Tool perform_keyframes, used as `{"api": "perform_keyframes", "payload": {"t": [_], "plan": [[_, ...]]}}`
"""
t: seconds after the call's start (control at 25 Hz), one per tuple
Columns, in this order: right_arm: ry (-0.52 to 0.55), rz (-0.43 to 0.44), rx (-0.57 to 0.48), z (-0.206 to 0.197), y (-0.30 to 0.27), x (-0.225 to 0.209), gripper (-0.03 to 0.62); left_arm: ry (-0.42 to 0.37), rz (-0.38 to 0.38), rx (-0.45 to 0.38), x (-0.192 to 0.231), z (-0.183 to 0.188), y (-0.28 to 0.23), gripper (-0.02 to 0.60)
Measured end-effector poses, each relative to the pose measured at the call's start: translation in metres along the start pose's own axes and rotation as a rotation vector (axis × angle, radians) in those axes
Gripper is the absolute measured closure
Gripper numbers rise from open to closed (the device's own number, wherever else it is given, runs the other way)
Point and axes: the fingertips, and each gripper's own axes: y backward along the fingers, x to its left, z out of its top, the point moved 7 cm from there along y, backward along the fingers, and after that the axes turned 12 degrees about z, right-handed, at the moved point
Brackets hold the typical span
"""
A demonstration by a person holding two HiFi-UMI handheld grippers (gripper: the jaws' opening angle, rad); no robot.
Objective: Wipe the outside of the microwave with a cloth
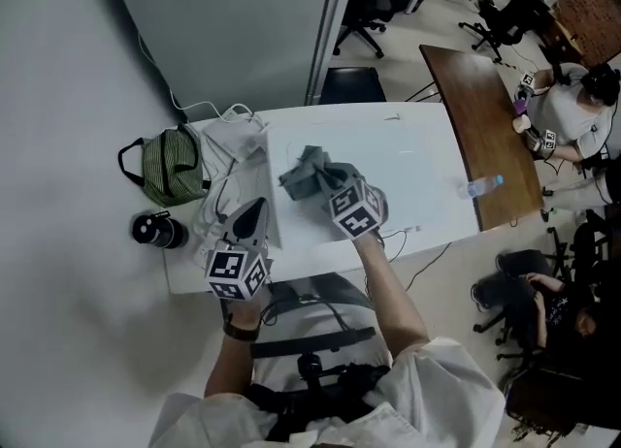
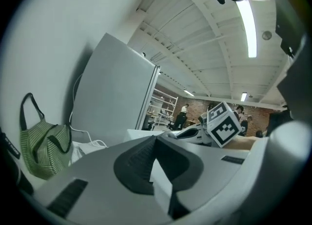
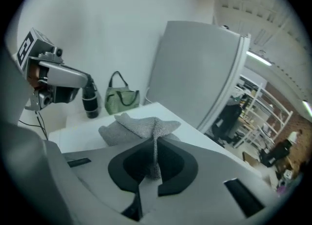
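A green striped bag sat at the left end of the white bench, with a black bottle just in front of it, apart from it. White cables lay behind and to the right of the bag, near the wall.

The left gripper hovered over the bench beside the left edge of the microwave, pointing away from the person. In the left gripper view its fingers were closed together with nothing between them.

The microwave's flat white top filled the middle of the head view. A grey cloth lay bunched on the left part of that top. The right gripper reached in from the near side, and in the right gripper view its fingers were shut on a raised fold of the cloth, the rest of the cloth resting on the white top ahead of them. The two grippers were near each other but apart.

To the right, a brown table stood behind the microwave, and a clear plastic bottle lay on it. A seated person was at its far right side.
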Motion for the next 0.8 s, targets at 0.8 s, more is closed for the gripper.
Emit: {"api": "perform_keyframes", "payload": {"t": [0.8], "plan": [[-0.123, -0.206, 0.066, -0.143, 0.128, -0.107, 0.574, 0.050, -0.001, 0.021, -0.101, 0.001, -0.024, 0.549]]}}
